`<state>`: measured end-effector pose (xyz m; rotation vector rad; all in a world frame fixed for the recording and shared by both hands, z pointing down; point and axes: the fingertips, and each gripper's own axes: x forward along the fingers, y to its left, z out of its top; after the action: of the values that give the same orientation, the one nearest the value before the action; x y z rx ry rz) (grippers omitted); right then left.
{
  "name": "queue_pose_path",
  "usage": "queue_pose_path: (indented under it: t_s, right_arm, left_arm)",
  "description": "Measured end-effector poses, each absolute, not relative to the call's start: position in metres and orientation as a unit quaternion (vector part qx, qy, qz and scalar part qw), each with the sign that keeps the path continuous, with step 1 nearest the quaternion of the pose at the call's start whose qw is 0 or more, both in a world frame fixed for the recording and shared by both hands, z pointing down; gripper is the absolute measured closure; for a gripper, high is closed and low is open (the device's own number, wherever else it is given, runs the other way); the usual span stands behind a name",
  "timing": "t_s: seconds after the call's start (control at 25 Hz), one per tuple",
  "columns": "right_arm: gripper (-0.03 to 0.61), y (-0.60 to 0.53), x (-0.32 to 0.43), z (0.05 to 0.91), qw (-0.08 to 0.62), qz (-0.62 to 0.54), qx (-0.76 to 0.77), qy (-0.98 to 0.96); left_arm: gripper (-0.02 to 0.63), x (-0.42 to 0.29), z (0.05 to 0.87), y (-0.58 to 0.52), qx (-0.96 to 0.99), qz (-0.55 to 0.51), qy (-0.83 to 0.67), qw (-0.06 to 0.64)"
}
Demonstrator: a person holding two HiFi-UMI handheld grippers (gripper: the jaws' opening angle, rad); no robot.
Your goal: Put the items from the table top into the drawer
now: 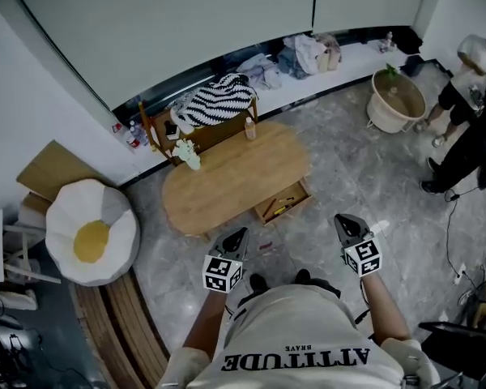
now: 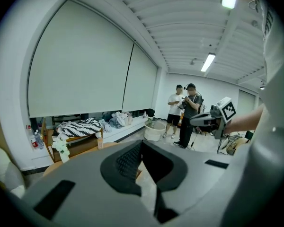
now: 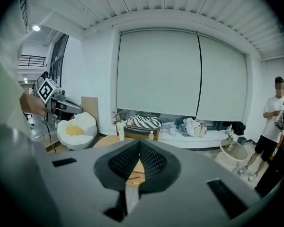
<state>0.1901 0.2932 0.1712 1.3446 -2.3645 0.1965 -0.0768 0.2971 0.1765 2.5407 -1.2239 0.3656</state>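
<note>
Fingers (image 2: pixel 124 163) of the left gripper (image 1: pixel 235 237) and of the right gripper (image 1: pixel 347 222) are pressed together with nothing between them, both held over the floor (image 1: pixel 348 177) on the near side of the table (image 1: pixel 227 181). Its drawer (image 1: pixel 308 194) stands open toward the grippers with thin items (image 1: pixel 279 209) inside, while flowers (image 1: pixel 188 154) and a bottle (image 1: pixel 249 128) stand along the table's far edge.

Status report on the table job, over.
Shut and empty: left gripper, right gripper, short of the table. Drawer open; bottle, vase on top. No obstruction seen.
</note>
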Motion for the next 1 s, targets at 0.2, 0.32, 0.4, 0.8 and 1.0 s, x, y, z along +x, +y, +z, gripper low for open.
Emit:
queue_pose_path:
  t_s: [0.2,0.32,0.4,0.8,1.0]
  right_arm:
    - [0.558,0.278,0.202,0.163,0.2,0.067,0.479,-0.852]
    - [0.558,0.271,0.205,0.159,0.195,0.067,0.477,-0.855]
    - [0.558,0.27,0.206,0.159,0.194,0.065,0.474,-0.857]
    - [0.558,0.266,0.204,0.151,0.193,0.061,0.467,-0.861]
    - [0.56,0.272,0.211,0.15,0.19,0.06,0.47,-0.86]
  left_arm:
    - [0.592,-0.067,0.166,0.285,0.883,0.124,-0.431,0.137]
    - [0.592,-0.063,0.161,0.28,0.883,0.123,-0.432,0.134]
    - [0.592,-0.061,0.16,0.279,0.883,0.122,-0.434,0.133]
    - [0.592,-0.068,0.152,0.276,0.877,0.112,-0.446,0.137]
    - [0.592,-0.064,0.153,0.283,0.875,0.11,-0.45,0.138]
